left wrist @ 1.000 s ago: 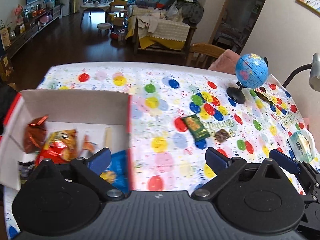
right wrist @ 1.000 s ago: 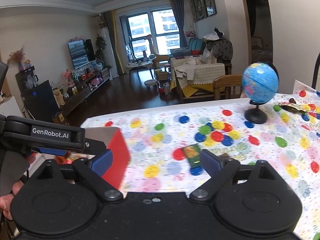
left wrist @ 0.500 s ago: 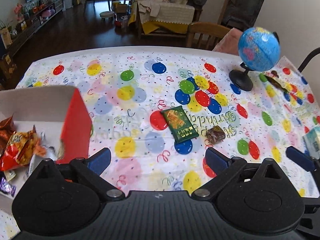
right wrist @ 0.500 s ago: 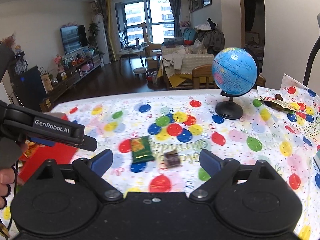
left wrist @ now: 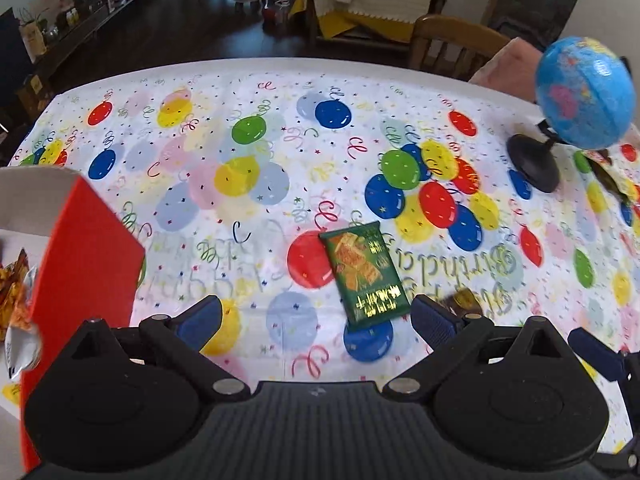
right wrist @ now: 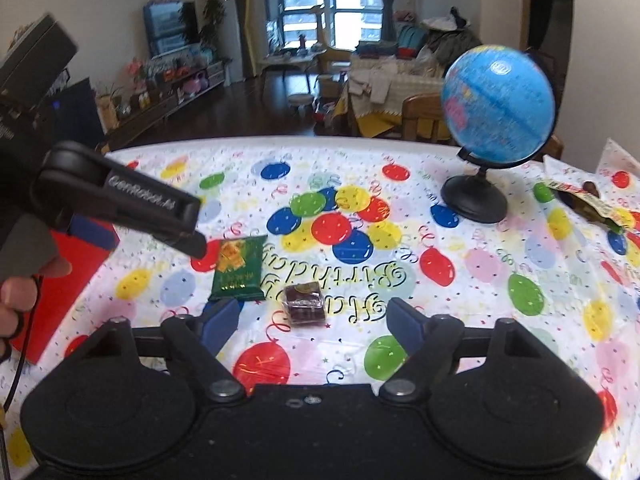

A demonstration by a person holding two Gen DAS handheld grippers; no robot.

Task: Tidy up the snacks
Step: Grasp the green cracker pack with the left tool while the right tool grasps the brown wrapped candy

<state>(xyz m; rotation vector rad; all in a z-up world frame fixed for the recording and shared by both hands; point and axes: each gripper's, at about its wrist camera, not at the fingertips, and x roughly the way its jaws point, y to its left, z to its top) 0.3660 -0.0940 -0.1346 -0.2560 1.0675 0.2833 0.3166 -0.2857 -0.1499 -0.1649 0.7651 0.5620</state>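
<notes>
A green snack packet [left wrist: 366,272] lies flat on the balloon-print tablecloth [left wrist: 248,120], just ahead of my left gripper [left wrist: 316,316], which is open and holds nothing. To its right sits a small brown wrapped cake [right wrist: 304,304], half hidden behind a fingertip [left wrist: 432,314] in the left wrist view. My right gripper [right wrist: 312,320] hovers over that cake. Its jaws are closing, the cake lies between them and the pads are not touching it. The green packet [right wrist: 238,266] lies just left of the cake.
A red-and-white box [left wrist: 84,264] with several snack bags [left wrist: 16,292] stands at the left. A blue globe [right wrist: 496,100] on a black stand is at the back right. An opened wrapper [right wrist: 588,200] lies beyond it. A hand [right wrist: 24,292] holds the left tool.
Both grippers have swung right, away from the box, and come down toward the green packet and the brown cake. The right jaws have narrowed a little.
</notes>
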